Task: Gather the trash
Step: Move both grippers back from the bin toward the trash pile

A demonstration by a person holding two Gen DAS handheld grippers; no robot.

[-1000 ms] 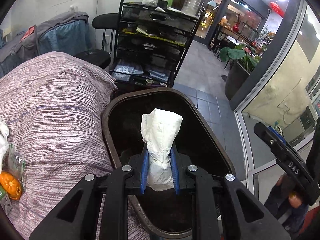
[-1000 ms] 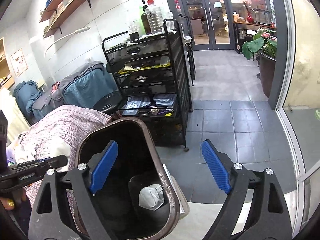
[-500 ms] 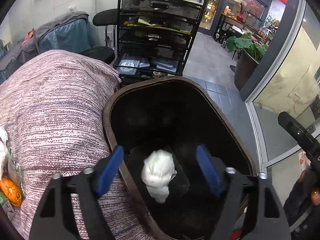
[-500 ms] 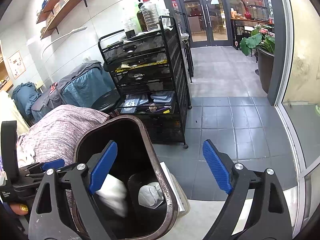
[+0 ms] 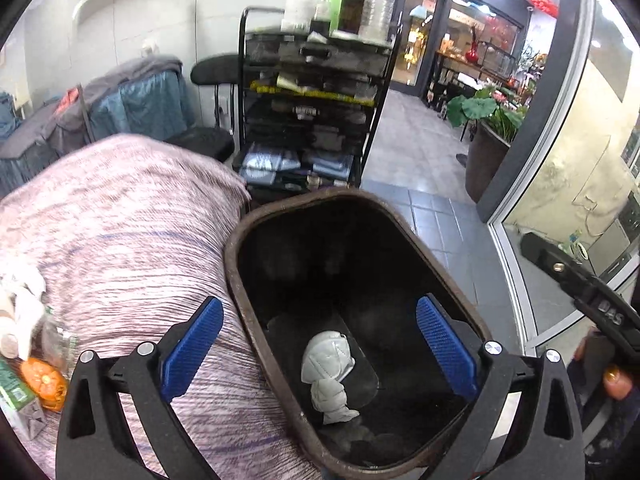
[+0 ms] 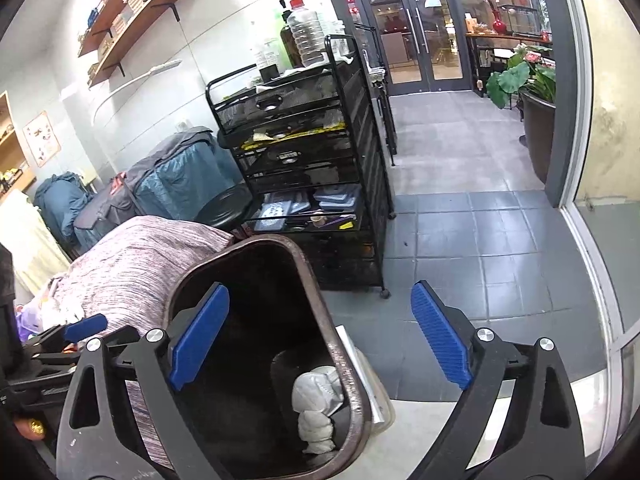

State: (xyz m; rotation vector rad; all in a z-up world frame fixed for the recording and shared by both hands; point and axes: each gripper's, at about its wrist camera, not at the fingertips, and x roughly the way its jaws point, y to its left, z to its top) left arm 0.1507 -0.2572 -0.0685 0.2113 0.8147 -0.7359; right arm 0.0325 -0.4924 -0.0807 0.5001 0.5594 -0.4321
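A brown bin (image 5: pixel 236 280) stands beside a table with a purple woven cloth (image 5: pixel 120 240). White crumpled paper trash (image 5: pixel 330 376) lies at the bin's bottom; it also shows in the right wrist view (image 6: pixel 316 408). My left gripper (image 5: pixel 318 344) is open and empty above the bin's near rim. My right gripper (image 6: pixel 320 340) is open and empty above the bin (image 6: pixel 344 364). More trash lies on the cloth at the left: white tissue (image 5: pixel 20 304), an orange item (image 5: pixel 44 380) and a green carton (image 5: pixel 16 404).
A black wire cart (image 6: pixel 312 168) with bottles on top stands behind the bin. A black stool (image 5: pixel 204 144) and covered blue furniture (image 5: pixel 132 100) stand at the back left. Grey tile floor (image 6: pixel 480 240) runs right to a glass wall and a potted plant (image 6: pixel 528 92).
My left gripper opened and let go of the white paper. It fell to the bottom of the bin. The left gripper then drew back and up slightly.
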